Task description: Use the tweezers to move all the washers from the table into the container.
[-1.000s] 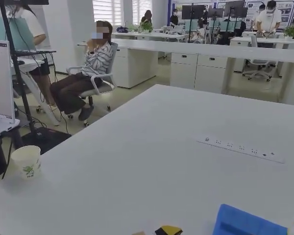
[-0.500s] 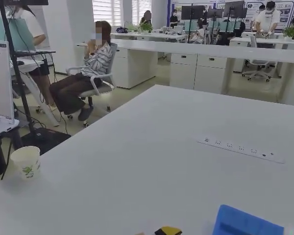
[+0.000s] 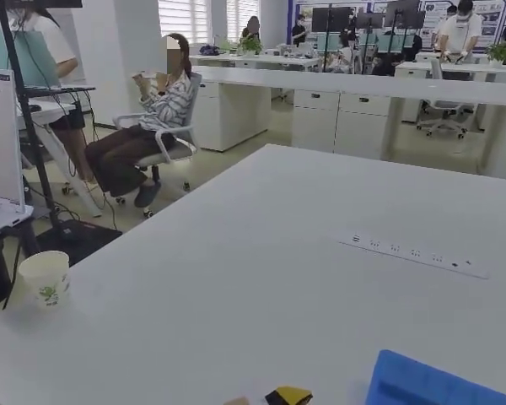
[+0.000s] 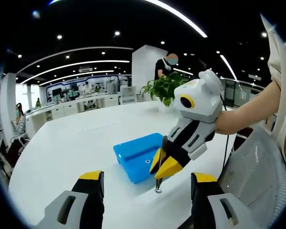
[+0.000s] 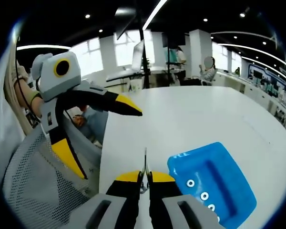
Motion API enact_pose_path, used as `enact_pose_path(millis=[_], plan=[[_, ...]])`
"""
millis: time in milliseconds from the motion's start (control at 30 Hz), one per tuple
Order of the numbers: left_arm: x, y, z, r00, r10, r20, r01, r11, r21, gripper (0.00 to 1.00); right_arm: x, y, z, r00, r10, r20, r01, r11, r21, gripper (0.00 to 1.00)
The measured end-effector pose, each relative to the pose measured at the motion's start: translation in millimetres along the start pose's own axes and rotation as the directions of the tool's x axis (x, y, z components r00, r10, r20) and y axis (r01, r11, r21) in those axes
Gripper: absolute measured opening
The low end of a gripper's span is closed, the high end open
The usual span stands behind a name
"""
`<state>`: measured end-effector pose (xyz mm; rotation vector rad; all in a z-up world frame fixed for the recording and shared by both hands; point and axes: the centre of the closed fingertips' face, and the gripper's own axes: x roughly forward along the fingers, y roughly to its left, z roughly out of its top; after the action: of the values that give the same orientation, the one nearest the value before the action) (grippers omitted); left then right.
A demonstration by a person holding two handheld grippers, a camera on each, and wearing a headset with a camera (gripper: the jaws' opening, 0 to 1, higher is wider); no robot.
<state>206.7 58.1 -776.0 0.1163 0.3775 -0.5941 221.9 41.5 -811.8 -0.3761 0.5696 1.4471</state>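
1. The right gripper (image 5: 145,177) has its fingers pinched shut on the tweezers (image 5: 145,158). The tip is down on the surface (image 5: 181,119) just beside the container (image 5: 214,183), so this is likely a pickup.
2. Three washers (image 5: 204,195) lie inside the container. I cannot tell if one is at the tip.
3. The left gripper (image 4: 146,179) has its fingers wide and empty near the container.
4. Next, lift over the container's low wall and release. The surface edge lies close opposite the container, with open room beyond it.

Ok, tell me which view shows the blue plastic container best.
The right gripper view: the blue plastic container lies open to it, with small round washers inside. The left gripper view shows it side-on; the head view catches a corner.
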Motion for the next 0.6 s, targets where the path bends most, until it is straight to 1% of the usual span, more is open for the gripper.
enact_pose_path(millis=[133,267,367,467,567,600], plan=[[-0.6,0.7,0.3,1.0,0.003,0.003,-0.003,1.0,-0.003,0.75,-8.9,-0.5,9.5,0.9995,0.017,0.026,-0.017,1.0,0.022,0.02],[-1.0,0.7,0.5,1.0,0.002,0.004,-0.002,1.0,-0.001,0.75,-17.2,-4.8,17.4,0.9993,0.016,0.034,-0.017,1.0,0.018,0.02],[-1.0,0.9,0.4,1.0,0.003,0.003,-0.003,1.0,0.0,0.75,-23.0,-11.4,23.9,0.9986,0.008,0.052,-0.009,1.0,0.025,0.03],[-1.1,1.2,1.1,1.0,0.004,0.006,-0.004,1.0,0.0,0.75,-28.3,-20.3,31.0,0.9966,-0.008,0.082,0.004,0.999,0.047,0.03],[-1.0,1.1,1.3,1.0,0.003,0.006,-0.003,1.0,-0.001,0.75,-33.0,-29.1,40.0,0.9919,-0.025,0.124,0.014,0.996,0.088,0.03],[-1.1,1.3,1.5,1.0,0.004,0.007,-0.004,1.0,0.001,0.75,-34.7,-31.9,44.3,0.989,-0.032,0.145,0.017,0.994,0.105,0.03]])
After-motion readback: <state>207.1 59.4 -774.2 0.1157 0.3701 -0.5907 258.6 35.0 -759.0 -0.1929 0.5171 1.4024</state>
